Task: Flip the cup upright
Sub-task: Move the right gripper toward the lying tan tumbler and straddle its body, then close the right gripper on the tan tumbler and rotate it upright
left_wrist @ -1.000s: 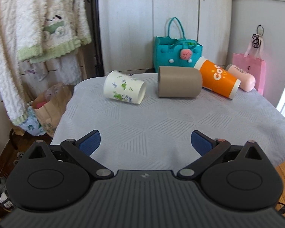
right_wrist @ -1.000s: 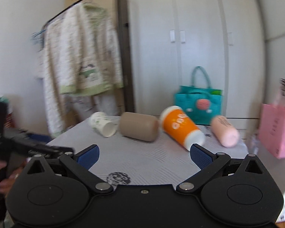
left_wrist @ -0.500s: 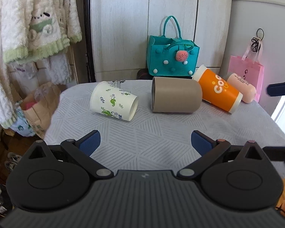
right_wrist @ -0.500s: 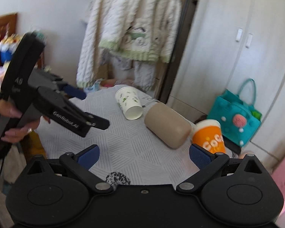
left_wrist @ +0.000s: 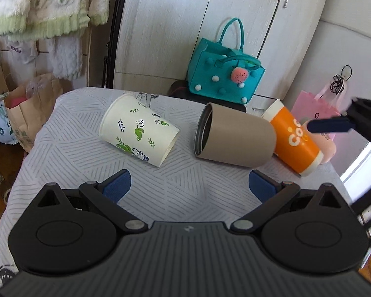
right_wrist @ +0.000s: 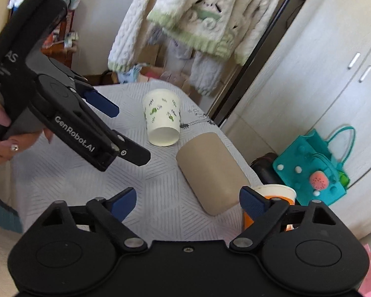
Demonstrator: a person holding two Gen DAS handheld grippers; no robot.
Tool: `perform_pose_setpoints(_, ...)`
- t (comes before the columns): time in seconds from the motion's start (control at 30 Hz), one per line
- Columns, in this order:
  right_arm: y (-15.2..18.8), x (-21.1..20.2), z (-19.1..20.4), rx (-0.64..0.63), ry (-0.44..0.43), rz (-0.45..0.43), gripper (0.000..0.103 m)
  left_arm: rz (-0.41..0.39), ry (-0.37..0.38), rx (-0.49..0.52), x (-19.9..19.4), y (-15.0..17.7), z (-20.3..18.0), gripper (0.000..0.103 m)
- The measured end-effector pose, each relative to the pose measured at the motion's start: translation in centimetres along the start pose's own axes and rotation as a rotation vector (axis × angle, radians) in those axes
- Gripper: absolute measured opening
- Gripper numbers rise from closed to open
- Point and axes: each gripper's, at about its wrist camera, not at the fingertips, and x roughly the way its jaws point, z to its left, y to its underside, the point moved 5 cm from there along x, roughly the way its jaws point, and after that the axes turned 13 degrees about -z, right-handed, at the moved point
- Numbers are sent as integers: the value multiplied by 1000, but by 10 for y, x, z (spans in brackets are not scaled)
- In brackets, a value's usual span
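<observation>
Several cups lie on their sides on the grey-clothed table point(left_wrist: 69, 163): a white paper cup with green leaves point(left_wrist: 139, 133), a tan cup point(left_wrist: 235, 139), an orange cup point(left_wrist: 293, 137) and a pink cup point(left_wrist: 330, 146) behind it. My left gripper point(left_wrist: 189, 184) is open and empty, hovering above the table just short of the white and tan cups. My right gripper point(right_wrist: 186, 199) is open and empty, with the tan cup point(right_wrist: 211, 170) just ahead and the orange cup point(right_wrist: 274, 193) behind its right finger. The white cup point(right_wrist: 162, 121) lies farther off.
A teal felt bag point(left_wrist: 225, 74) stands behind the table, a pink gift bag point(left_wrist: 314, 109) at the right. Knitted clothes point(left_wrist: 37, 5) hang at the left over paper bags point(left_wrist: 29, 109) on the floor. White cupboards point(left_wrist: 210, 24) stand behind.
Both grippers moved forward and closer to the cups, tilting down. The right gripper swung further around so the tan cup is now just before it. Jaws stayed open.
</observation>
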Motion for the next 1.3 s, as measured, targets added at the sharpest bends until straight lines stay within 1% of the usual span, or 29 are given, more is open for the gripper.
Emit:
perform_pose_setpoints(0.13, 2, 25, -10, -61, -16, 32, 92, 28, 25, -21, 10, 2, 1, 103)
perform_pose_setpoints(0.2, 1, 38, -14, -111, -24, 47, 93, 23, 22, -27, 11, 2, 2, 103)
perform_pose_setpoints(0.33, -1, 58, -20, -181, -86, 75, 91, 7, 2, -32, 13, 2, 6, 103)
perform_pose_setpoints(0.4, -3, 64, -24, -177, -118, 72, 88, -6, -1, -54, 14, 0, 10, 103)
perform_pose_setpoints(0.57, -5, 78, -32, -190, -164, 83, 88, -4, 2, -48, 17, -2, 14, 103)
perform_pose_setpoints(0.63, -6, 85, -35, -205, -169, 94, 88, 0, 2, -48, 19, -1, 15, 103)
perform_pose_setpoints(0.7, -4, 92, -38, -202, -196, 116, 88, 0, -11, -39, 21, 1, 15, 103)
perform_pose_setpoints(0.73, -3, 95, -39, -193, -211, 127, 86, -4, -24, -27, 23, 1, 15, 103)
perform_pose_setpoints(0.77, -2, 98, -40, -181, -227, 140, 87, -5, -35, -16, 24, 2, 15, 103)
perform_pose_setpoints(0.8, -2, 101, -41, -181, -228, 140, 86, 0, -38, -16, 25, 2, 16, 103)
perform_pose_setpoints(0.87, -2, 106, -45, -166, -230, 141, 83, 10, -19, -41, 26, 2, 19, 103)
perform_pose_setpoints(0.97, -1, 110, -48, -148, -237, 136, 84, 23, 2, -82, 27, 3, 24, 103)
perform_pose_setpoints(1.03, 1, 113, -45, -166, -234, 134, 84, 27, 4, -93, 27, 4, 25, 103)
perform_pose_setpoints(1.13, 4, 118, -38, -207, -227, 138, 84, 30, 6, -90, 28, 5, 24, 103)
perform_pose_setpoints(1.3, 4, 120, -37, -214, -211, 130, 84, 34, 13, -79, 26, 8, 21, 103)
